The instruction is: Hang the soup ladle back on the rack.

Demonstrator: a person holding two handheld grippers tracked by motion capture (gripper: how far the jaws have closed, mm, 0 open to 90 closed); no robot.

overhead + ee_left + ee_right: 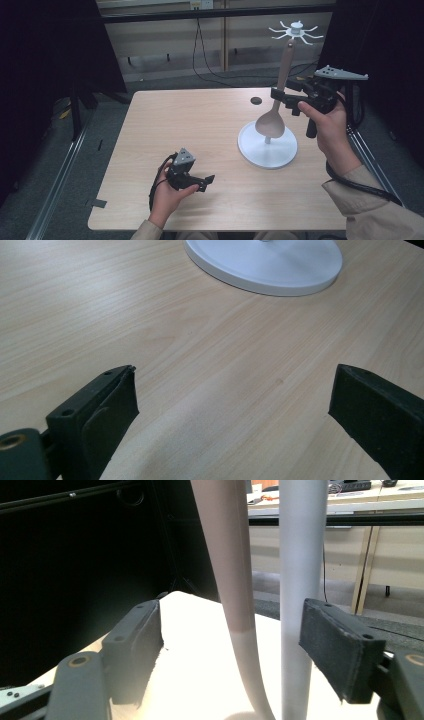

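Observation:
A wooden spoon [273, 123] hangs bowl-down from the hooked top [296, 31] of a white stand, whose round base [250, 150] sits on the right half of the table. My right gripper [281, 98] is level, and its jaws stand on either side of the spoon's handle. In the right gripper view the handle [227, 570] stands between the pads with a gap on both sides. The stand's white pole [300, 555] rises close by the right pad, so the right gripper [232, 640] is open. My left gripper [207, 182] rests low near the table's front. The left gripper [235, 405] is open over bare wood, facing the base [270, 265].
A dark round spot [256, 100] marks the tabletop behind the stand. Black curtains flank the table on both sides. Cables lie on the grey floor beyond the far edge, and a metal rail [60, 180] runs along the floor at the left.

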